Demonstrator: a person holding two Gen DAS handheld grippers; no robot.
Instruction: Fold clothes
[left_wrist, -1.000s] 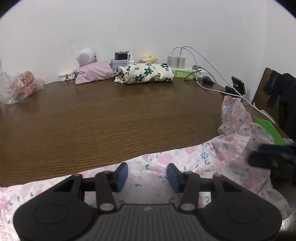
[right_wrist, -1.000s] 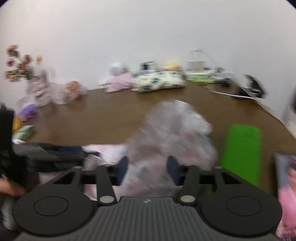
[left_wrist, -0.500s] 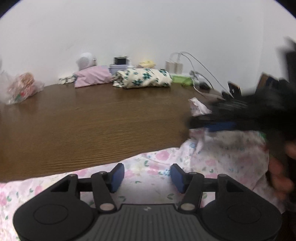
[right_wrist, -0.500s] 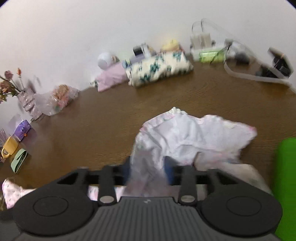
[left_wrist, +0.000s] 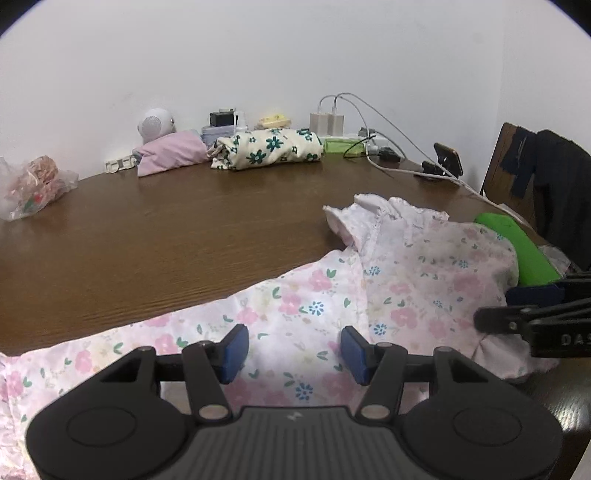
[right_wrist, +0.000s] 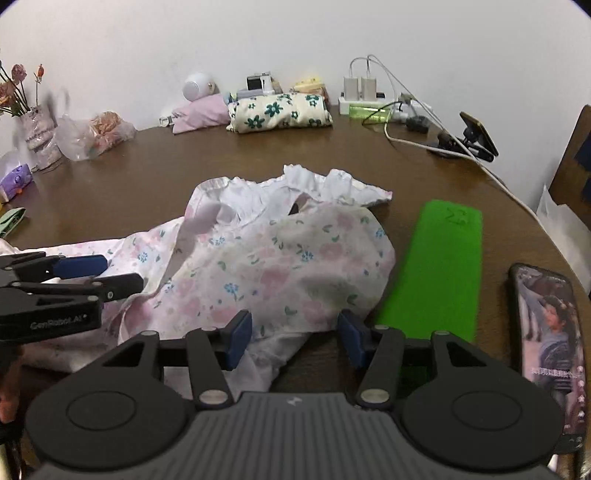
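Both grippers stand about half open over the floral garment and grip nothing. The left gripper has been opening; cloth lies flat under and between its pads, which do not press it. The right gripper has also been opening; the crumpled end of the garment lies between and ahead of its jaws, loose. A green block lies on the table just right of the right gripper.
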